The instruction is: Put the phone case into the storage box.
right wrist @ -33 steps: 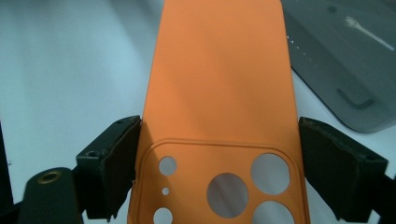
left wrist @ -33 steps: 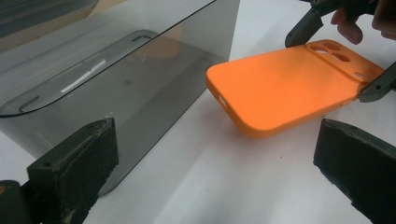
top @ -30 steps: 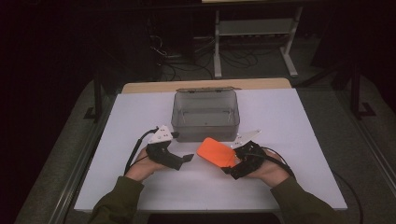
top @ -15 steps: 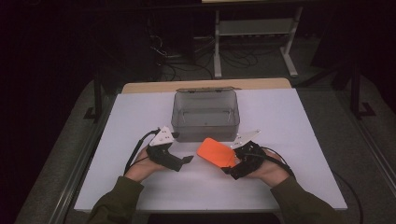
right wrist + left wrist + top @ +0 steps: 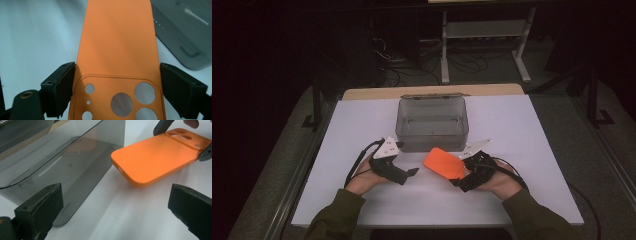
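Right gripper (image 5: 460, 176) clamped across the camera-hole end of an orange phone case (image 5: 443, 162), one black pad pressed against each long edge. Case back-side up, camera cut-outs next to the pads, far end reaching out toward the other hand. Held a little above the white table (image 5: 532, 150), tilted slightly, just in front of the near wall of a smoky clear plastic box (image 5: 432, 125). Not touching that box, as far as can be told.

Left gripper (image 5: 411, 173) open wide, nothing between its pads, pointed at the free end of the case and near it without contact. From the left gripper view: rounded corner of the case just ahead between the two spread pads, box wall to the left of it.

Box open-topped, standing near the middle of the table, lid hinged back behind it. Both forearms in olive sleeves (image 5: 337, 215), entering from the near edge of the table. Dark floor, cables and a pale metal stand (image 5: 484, 35) beyond the far edge.
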`<state>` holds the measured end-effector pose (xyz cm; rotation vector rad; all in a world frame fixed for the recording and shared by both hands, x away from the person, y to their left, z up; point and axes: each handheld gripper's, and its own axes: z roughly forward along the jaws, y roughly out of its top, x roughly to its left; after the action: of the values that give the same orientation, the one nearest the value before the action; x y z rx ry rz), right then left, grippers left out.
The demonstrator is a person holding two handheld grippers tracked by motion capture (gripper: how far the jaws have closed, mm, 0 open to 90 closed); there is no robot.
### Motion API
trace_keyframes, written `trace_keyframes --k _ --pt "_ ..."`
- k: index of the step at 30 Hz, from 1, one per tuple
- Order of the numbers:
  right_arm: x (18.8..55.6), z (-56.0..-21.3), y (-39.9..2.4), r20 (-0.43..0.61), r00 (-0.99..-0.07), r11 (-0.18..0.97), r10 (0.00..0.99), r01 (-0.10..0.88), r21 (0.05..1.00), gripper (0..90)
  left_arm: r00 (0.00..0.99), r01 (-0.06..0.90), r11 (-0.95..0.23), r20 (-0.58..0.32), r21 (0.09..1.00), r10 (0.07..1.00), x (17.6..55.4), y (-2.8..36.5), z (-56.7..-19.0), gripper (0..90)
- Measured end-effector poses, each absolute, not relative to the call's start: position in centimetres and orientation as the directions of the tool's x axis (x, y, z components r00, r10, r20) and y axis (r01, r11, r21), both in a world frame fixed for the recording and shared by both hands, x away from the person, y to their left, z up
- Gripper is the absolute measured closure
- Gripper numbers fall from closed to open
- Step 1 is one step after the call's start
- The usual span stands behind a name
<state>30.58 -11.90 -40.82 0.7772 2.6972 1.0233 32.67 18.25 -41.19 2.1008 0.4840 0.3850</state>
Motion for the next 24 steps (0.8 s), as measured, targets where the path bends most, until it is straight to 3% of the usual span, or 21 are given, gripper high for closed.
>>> trace_keyframes --k 24 --pt "30.62 -40.89 -11.87 0.036 -0.855 0.635 0.517 0.412 0.654 15.2 0.874 0.102 -0.550 0.190 0.829 0.448 32.30 17.87 -41.39 0.0"
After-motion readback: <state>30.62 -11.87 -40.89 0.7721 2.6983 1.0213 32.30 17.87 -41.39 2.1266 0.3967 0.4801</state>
